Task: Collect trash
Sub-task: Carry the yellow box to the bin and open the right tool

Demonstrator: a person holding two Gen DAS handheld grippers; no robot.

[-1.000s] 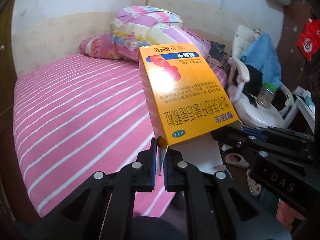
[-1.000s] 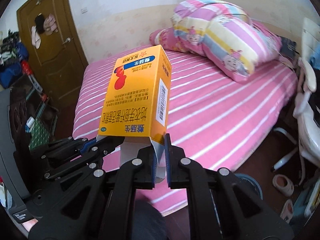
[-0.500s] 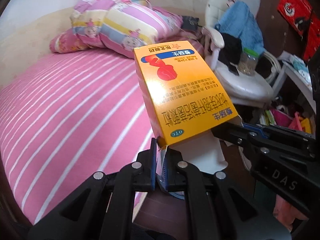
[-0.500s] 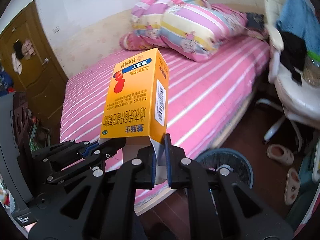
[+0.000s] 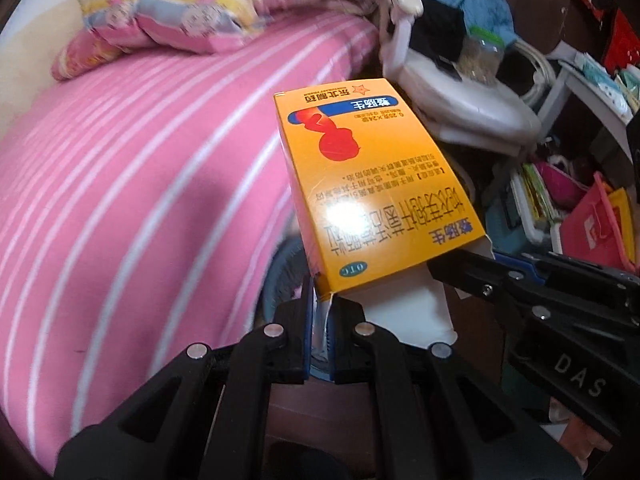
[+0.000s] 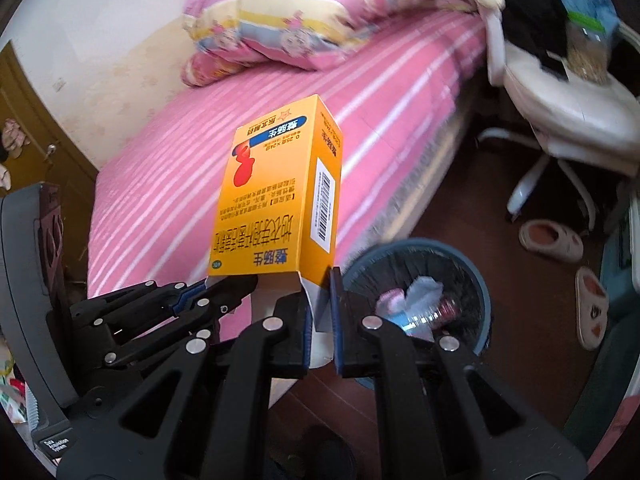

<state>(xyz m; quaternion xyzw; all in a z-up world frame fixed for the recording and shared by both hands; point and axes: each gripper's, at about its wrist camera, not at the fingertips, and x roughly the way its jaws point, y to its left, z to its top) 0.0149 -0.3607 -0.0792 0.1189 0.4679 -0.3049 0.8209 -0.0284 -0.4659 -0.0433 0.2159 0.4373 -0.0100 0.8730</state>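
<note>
An orange medicine box (image 5: 372, 184) (image 6: 276, 196) with an open white flap is held in the air by both grippers at its near end. My left gripper (image 5: 319, 308) is shut on the box's left corner flap. My right gripper (image 6: 320, 304) is shut on the right side flap. In the left wrist view the right gripper (image 5: 440, 270) comes in from the right; in the right wrist view the left gripper (image 6: 236, 282) comes in from the left. A round blue trash bin (image 6: 476, 280) with a dark liner holds crumpled trash just right of the box; its rim (image 5: 280, 268) peeks from behind the box.
A bed (image 6: 192, 160) with a pink striped sheet and folded quilt (image 6: 304, 20) lies behind the box. A white swivel chair (image 6: 560, 96) with clothes and a jar stands on the right. Slippers (image 6: 552, 240) lie on the dark floor. Cluttered shelves (image 5: 580, 208) are at the right.
Both grippers carried the box off the bed toward its edge and downward. The trash bin, chair and floor have come into view beneath and beside the box.
</note>
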